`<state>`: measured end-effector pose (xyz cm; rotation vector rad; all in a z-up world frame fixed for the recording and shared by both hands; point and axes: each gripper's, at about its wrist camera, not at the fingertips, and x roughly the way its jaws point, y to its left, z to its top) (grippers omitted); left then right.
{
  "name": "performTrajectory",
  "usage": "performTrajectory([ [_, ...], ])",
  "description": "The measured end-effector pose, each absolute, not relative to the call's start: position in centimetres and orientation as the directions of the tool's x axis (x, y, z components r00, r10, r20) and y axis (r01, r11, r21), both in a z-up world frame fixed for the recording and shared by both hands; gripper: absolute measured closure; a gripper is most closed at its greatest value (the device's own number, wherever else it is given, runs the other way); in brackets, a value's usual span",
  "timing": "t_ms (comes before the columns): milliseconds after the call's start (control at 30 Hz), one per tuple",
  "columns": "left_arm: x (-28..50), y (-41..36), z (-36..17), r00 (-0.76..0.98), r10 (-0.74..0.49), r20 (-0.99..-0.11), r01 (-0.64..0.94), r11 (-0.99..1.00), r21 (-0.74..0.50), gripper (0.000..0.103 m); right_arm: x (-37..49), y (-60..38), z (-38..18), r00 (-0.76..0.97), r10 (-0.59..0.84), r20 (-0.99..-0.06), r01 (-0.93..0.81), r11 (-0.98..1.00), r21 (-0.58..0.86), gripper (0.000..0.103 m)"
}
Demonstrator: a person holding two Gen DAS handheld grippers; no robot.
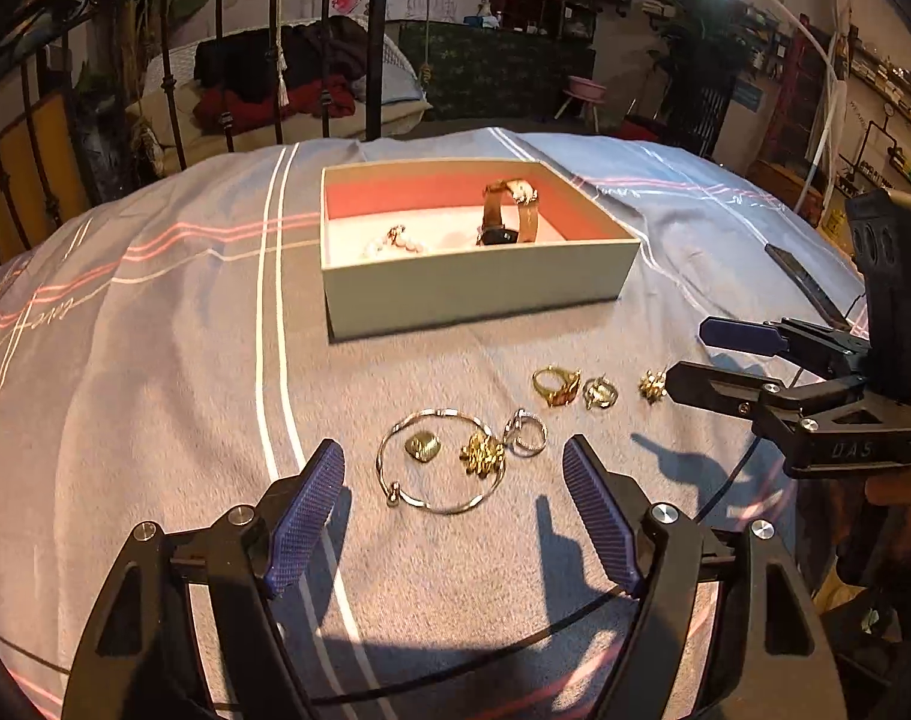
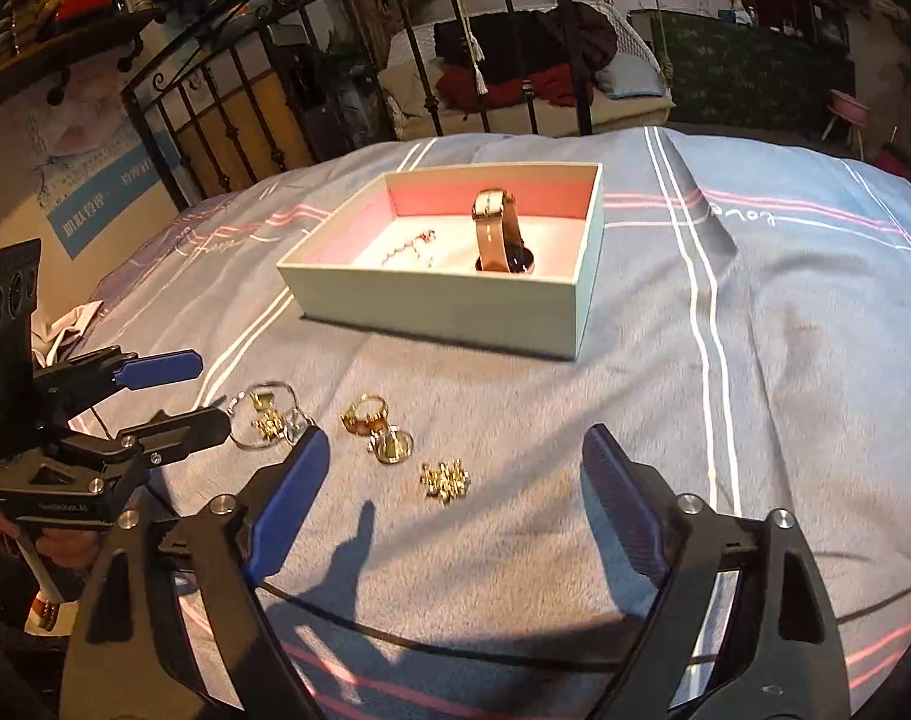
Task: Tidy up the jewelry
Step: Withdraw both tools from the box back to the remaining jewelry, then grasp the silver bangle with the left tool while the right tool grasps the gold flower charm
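Nearest the lens in our left wrist view: left gripper (image 1: pixel 452 474), jaws wide, nothing between the pads, blue ribbed fingers (image 1: pixel 302 516) framing the bangle (image 1: pixel 440 462). We see a small square charm (image 1: pixel 420 445) and a gold cluster piece (image 1: pixel 482 455) lying inside the bangle loop, and a silver ring (image 1: pixel 526 433) touching the bangle at its 2 o'clock. Further out at 1 o'clock from the bangle: gold ring (image 1: pixel 556 385), then a smaller ring (image 1: pixel 599 393), then a gold cluster stud (image 1: pixel 652 387) just beside the right gripper (image 1: pixel 689 357) tip.

Our right gripper is also spread wide and empty; in its own view the stud (image 2: pixel 445 480) sits between the fingers, nearer the left one, all on the striped bedsheet (image 2: pixel 755 360).

Open box (image 1: pixel 473 288) at 12 o'clock from the jewelry, well apart from both claws. Inside it: watch (image 1: pixel 508 213) standing on edge toward the right, pearl bracelet (image 1: pixel 395 243) lying at its 9 o'clock. Black cable (image 1: pixel 455 654) runs across the sheet under our left gripper. Iron bed rail (image 1: pixel 215 30) beyond.
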<state>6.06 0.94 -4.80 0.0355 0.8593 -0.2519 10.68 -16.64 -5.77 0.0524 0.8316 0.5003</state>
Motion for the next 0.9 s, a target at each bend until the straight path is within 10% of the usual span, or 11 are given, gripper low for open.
performTrajectory([
  [600, 7.7, 0.2, -6.9, 0.603, -0.142, -0.785, 0.214, 0.977, -0.012, 0.05, 9.9, -15.1, -7.4, 0.575, 0.425, -0.699, -0.429, 0.884, 0.185, 0.023],
  [900, 7.2, 0.4, -5.5, 0.662, -0.177, -0.729, 0.17, 0.982, -0.085, 0.05, 9.8, -13.5, -7.7, 0.575, 0.373, -0.728, -0.462, 0.883, 0.088, 0.046],
])
